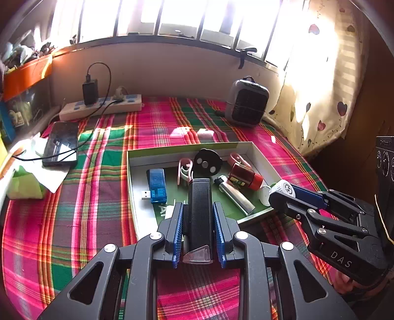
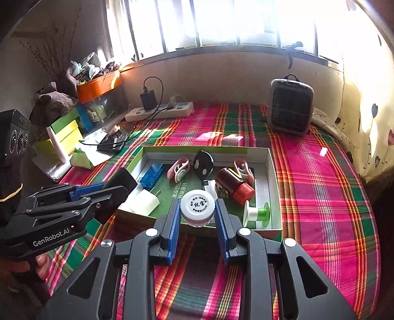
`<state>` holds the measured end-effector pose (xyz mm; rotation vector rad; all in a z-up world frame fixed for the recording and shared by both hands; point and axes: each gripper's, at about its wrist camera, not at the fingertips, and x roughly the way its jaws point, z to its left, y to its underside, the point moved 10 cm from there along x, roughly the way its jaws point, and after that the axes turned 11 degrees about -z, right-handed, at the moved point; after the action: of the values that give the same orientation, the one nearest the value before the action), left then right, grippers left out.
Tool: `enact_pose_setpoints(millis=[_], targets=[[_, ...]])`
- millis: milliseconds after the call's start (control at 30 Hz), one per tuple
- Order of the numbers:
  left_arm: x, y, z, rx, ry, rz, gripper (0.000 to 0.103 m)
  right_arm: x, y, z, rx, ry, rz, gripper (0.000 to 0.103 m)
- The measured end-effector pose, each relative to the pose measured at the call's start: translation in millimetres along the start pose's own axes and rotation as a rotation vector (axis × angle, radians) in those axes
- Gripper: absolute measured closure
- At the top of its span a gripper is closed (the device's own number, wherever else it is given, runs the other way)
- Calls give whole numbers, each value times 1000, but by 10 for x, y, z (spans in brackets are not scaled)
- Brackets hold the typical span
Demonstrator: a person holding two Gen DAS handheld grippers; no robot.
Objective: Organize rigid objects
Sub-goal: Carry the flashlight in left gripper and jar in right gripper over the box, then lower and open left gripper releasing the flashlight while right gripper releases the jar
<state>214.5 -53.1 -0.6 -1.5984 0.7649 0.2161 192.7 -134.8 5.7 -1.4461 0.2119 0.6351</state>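
Left tongs (image 1: 198,214) grip black bar (image 1: 199,209) | plaid cloth (image 1: 86,209) | barred window (image 1: 172,17), maybe curtained

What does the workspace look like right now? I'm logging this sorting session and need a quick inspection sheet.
Surface: plaid cloth, sunlit in patches.
Job's things: open box holding a blue USB stick, brown bottle, silver lighter, black disc, pink clips, white plug, green spool.
Clutter: phone, tissues, small heater.
Grippers: left claw shut on black bar; right claw shut on white-capped jar.
Cables: charger lead from power strip to phone.
Surroundings: barred window, curtain, orange bin.
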Motion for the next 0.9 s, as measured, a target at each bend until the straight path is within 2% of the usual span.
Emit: enact_pose_setpoints(millis=[467,900], targets=[[391,-197,139,-34,-9,27,81,388,-100,-22,10,-19,42,74],[720,-206,342,-66,-45,62,81,792,94,50,-12,-39,126,74]])
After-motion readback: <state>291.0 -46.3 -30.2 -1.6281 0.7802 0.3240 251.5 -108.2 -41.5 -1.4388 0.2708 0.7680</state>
